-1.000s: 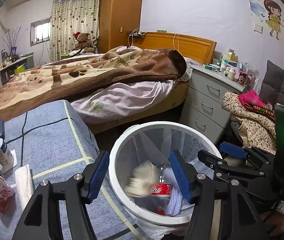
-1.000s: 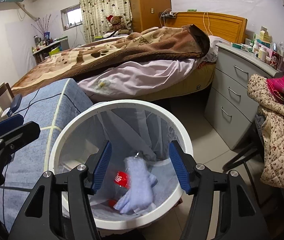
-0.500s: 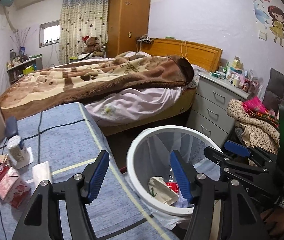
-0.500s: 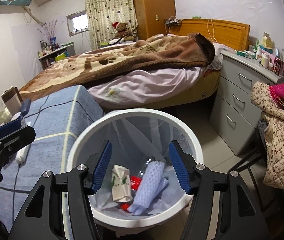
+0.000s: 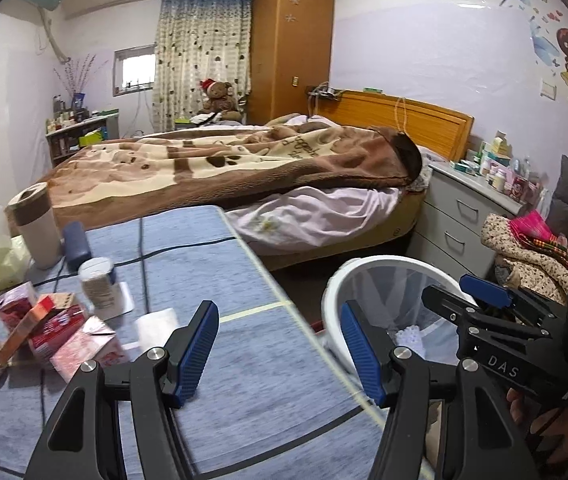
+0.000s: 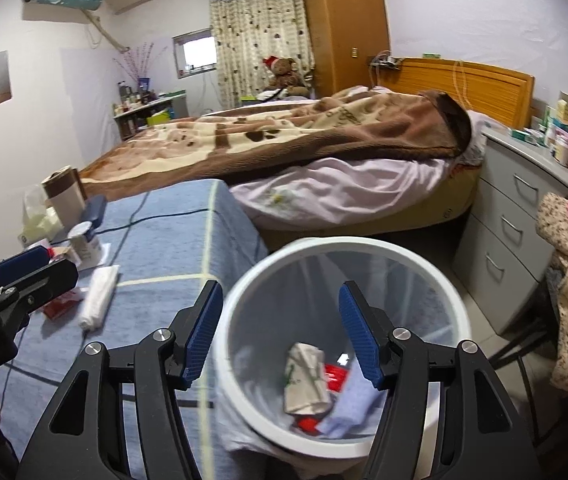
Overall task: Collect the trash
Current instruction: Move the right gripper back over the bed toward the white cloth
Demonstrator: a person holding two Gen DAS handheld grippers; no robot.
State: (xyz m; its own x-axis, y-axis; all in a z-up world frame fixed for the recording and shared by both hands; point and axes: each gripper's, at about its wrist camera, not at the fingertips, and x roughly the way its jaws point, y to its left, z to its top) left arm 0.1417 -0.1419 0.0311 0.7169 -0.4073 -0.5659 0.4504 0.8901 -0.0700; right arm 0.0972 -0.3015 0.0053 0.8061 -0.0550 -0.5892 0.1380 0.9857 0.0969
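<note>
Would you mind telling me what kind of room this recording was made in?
Almost certainly a lived-in bedroom: a bed under a brown blanket, a wooden wardrobe in the corner, and a grey chest of drawers beside the bed.

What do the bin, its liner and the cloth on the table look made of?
Bin: white plastic by its smooth, slightly glossy rim. Liner: thin translucent film, with wrinkles showing. Table cloth: woven fabric, matte and heathered blue, probably cotton or a blend.
</note>
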